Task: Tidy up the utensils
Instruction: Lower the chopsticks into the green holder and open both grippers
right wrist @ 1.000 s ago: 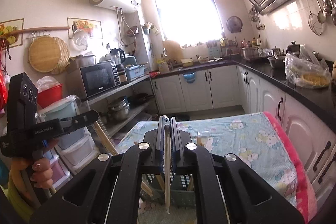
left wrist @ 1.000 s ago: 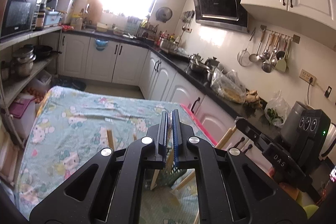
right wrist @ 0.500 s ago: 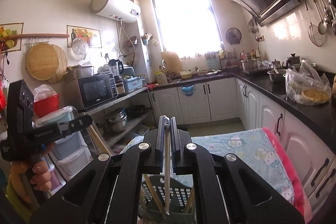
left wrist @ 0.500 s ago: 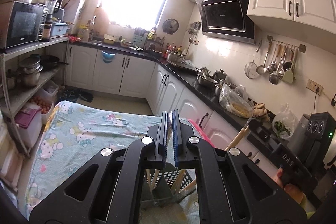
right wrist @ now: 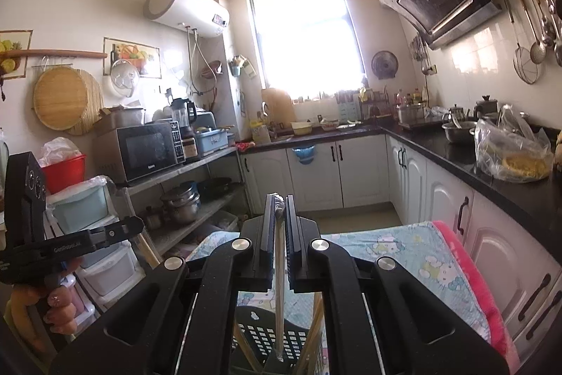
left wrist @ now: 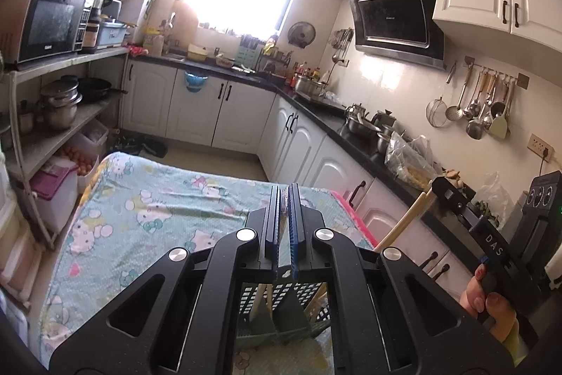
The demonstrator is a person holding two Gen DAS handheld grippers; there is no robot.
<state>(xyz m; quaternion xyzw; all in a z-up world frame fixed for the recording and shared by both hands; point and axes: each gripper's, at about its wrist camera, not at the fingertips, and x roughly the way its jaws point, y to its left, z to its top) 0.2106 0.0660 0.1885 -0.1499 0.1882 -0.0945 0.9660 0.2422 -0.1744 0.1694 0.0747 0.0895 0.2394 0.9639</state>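
A dark green slotted utensil basket (left wrist: 284, 308) stands on the table under both grippers; it also shows in the right wrist view (right wrist: 270, 340). Wooden utensil handles lean inside it. My right gripper (right wrist: 280, 234) is shut on a thin chopstick (right wrist: 280, 287) that hangs straight down toward the basket. My left gripper (left wrist: 283, 227) is shut; nothing shows between its pads. In the left wrist view the right gripper (left wrist: 439, 187) holds a pale wooden stick (left wrist: 404, 220). In the right wrist view the left gripper (right wrist: 116, 231) holds a wooden stick (right wrist: 147, 252).
The table has a light blue cartoon-print cloth (left wrist: 147, 206) with a pink edge (right wrist: 470, 280). White cabinets and a black counter (left wrist: 351, 136) run along the right. Open shelves with pots and a microwave (right wrist: 144, 150) stand on the left.
Both grippers have risen and tilted up, so the table and basket sit lower in both views. Both stay shut, the right one on the chopstick.
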